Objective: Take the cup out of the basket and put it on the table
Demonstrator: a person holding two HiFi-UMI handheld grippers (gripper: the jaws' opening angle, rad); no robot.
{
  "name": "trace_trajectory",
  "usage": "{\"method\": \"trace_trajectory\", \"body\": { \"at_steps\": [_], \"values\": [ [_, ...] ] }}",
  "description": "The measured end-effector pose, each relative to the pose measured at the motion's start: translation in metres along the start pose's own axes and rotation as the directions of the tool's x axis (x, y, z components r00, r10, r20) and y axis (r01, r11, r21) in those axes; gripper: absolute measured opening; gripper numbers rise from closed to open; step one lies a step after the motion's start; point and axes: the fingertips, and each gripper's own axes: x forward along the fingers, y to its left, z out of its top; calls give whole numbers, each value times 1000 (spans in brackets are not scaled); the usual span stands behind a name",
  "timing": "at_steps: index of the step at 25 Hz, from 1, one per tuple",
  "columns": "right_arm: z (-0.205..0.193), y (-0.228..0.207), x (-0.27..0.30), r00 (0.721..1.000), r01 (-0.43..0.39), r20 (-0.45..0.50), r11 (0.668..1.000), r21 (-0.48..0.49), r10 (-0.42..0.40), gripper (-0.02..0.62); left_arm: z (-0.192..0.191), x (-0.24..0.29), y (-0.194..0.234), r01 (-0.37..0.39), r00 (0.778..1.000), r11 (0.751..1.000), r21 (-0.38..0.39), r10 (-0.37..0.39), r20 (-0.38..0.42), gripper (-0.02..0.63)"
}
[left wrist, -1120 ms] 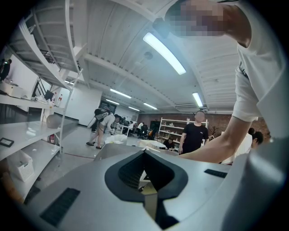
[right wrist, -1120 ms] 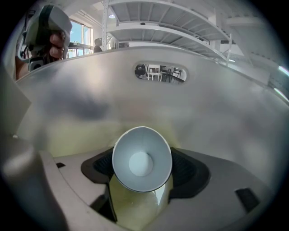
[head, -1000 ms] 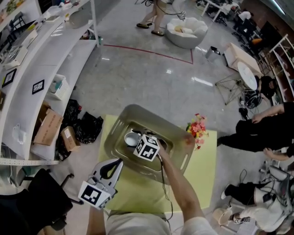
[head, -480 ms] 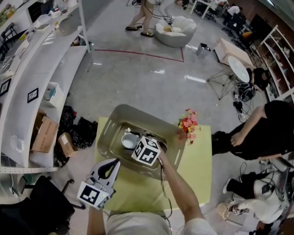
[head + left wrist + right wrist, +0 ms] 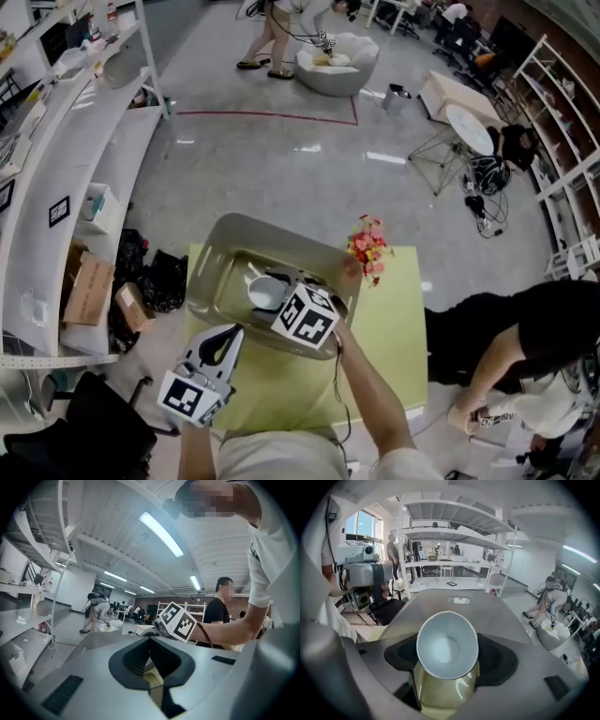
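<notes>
Olive-green, white-lined cup (image 5: 447,645) is being clamped by right gripper (image 5: 449,662) and lifted higher over grey plastic basket (image 5: 223,246) than a second ago. Placement on yellow-green table (image 5: 396,349) is pending. Left gripper (image 5: 151,654) is being held closed, empty.

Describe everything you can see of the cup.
The cup is round and glossy, white inside and olive-yellow outside, and looks ceramic. It is empty. It is tilted, its open mouth facing the right gripper view's camera. The right hand-held gripper clamps it, one jaw on each side of its body. In the head view it hangs over the inside of the grey basket. Nothing else visibly touches it.
</notes>
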Motion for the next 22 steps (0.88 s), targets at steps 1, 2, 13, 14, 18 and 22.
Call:
{"method": "trace_trajectory", "body": {
  "at_steps": [1, 2, 13, 14, 18, 22],
  "values": [
    [-1, 1, -5, 1000, 3, 2, 1000, 3, -3, 354, 0, 1, -3, 7, 1000, 1000, 2, -7, 0, 9],
    [-3, 2, -10, 1000, 8, 1, 1000, 4, -8, 354, -1, 3, -7, 15, 1000, 1000, 5, -15, -1, 9],
    [-27, 9, -63, 996, 87, 15, 995, 46, -88, 354, -3, 17, -46, 106, 994, 994, 26, -106, -7, 9],
    [-30, 9, -67, 995, 95, 14, 994, 52, -96, 354, -3, 18, -49, 113, 994, 993, 28, -113, -9, 9],
    [-41, 10, -88, 992, 128, 9, 989, 77, -129, 354, -1, 23, -63, 145, 989, 989, 34, -145, -10, 9],
    [-51, 12, -105, 987, 158, 13, 983, 91, -160, 354, -2, 27, -75, 172, 985, 984, 38, -172, -11, 9]
  ]
}}
